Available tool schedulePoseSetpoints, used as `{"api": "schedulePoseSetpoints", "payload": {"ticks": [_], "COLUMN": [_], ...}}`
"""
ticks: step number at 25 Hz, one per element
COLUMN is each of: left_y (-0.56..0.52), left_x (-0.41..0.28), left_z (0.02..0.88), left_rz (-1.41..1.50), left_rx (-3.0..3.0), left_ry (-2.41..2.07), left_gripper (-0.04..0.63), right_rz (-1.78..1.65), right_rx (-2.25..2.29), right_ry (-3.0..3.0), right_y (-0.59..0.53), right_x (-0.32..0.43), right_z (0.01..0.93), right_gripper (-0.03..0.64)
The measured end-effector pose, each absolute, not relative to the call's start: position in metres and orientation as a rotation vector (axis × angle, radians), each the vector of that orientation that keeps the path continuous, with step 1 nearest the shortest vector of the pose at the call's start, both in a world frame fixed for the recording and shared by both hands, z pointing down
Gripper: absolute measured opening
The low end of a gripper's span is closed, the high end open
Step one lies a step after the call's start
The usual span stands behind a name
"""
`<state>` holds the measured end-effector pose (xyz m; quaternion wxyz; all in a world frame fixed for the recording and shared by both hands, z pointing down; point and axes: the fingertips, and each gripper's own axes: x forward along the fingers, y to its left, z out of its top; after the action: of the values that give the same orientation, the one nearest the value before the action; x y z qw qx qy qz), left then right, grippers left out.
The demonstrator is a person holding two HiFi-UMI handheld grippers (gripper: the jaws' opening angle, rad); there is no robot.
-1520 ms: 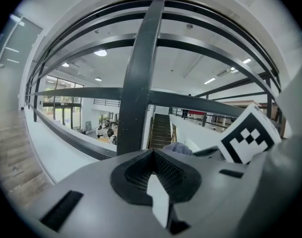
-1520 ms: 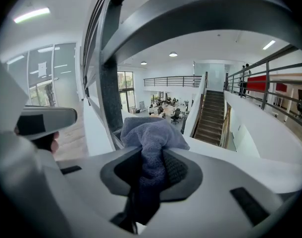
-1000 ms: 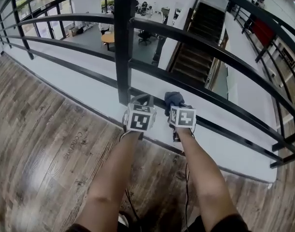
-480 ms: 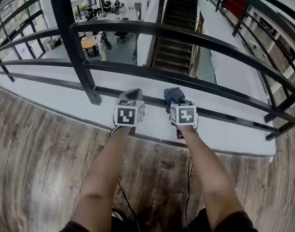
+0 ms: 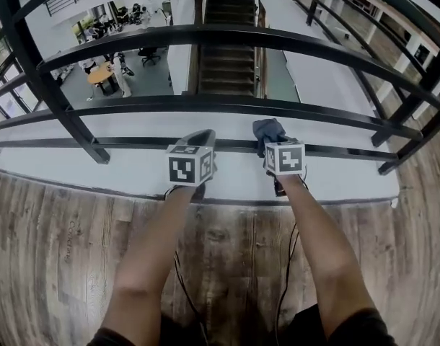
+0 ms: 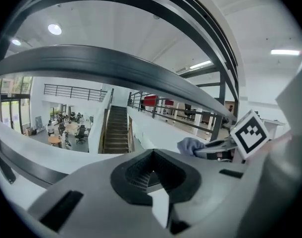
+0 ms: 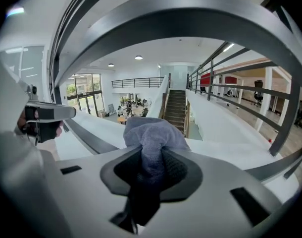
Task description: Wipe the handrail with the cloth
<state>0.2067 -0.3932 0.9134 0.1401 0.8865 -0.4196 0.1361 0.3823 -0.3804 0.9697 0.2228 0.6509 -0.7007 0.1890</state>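
A black metal handrail (image 5: 227, 39) with several curved horizontal bars runs across the head view above a white ledge. My right gripper (image 5: 272, 137) is shut on a bunched grey-blue cloth (image 5: 267, 130), held against the lowest bar (image 5: 133, 143). In the right gripper view the cloth (image 7: 155, 138) bulges out between the jaws of the right gripper (image 7: 152, 170). My left gripper (image 5: 198, 140) sits beside it to the left at the same bar, jaws shut with nothing between them. From the left gripper view, the left gripper (image 6: 153, 175) shows empty, and the cloth (image 6: 191, 146) appears at right.
Railing posts stand at left (image 5: 40, 71) and right (image 5: 415, 107). Wood plank floor (image 5: 54, 265) lies under my arms. Beyond the rail a staircase (image 5: 227, 20) drops to a lower hall with desks and people (image 5: 108, 71).
The view has swung right along the railing: the thick post has slid from centre to the far left. Both grippers stay side by side at the lowest bar, cloth still held.
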Motion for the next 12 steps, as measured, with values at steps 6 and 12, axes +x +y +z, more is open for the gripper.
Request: {"api": "schedulePoseSetpoints", "payload": {"ticks": [6,12], "left_y": [-0.392,-0.370], "left_x": [0.274,0.374], "left_z": [0.913,0.920], "left_rz": [0.399,0.427], "left_rx": [2.566,2.607], "left_ry": [-1.218,-1.122], "left_gripper": [-0.002,-0.002], "right_rz": [0.552,0.583], "right_rx": [1.878,1.946], "right_ry": [-1.866,-1.792], "right_y": [-0.358,-0.330], "right_x": [0.486,0.594], "right_z": [0.971,0.977], "right_gripper": [0.091,0.091]}}
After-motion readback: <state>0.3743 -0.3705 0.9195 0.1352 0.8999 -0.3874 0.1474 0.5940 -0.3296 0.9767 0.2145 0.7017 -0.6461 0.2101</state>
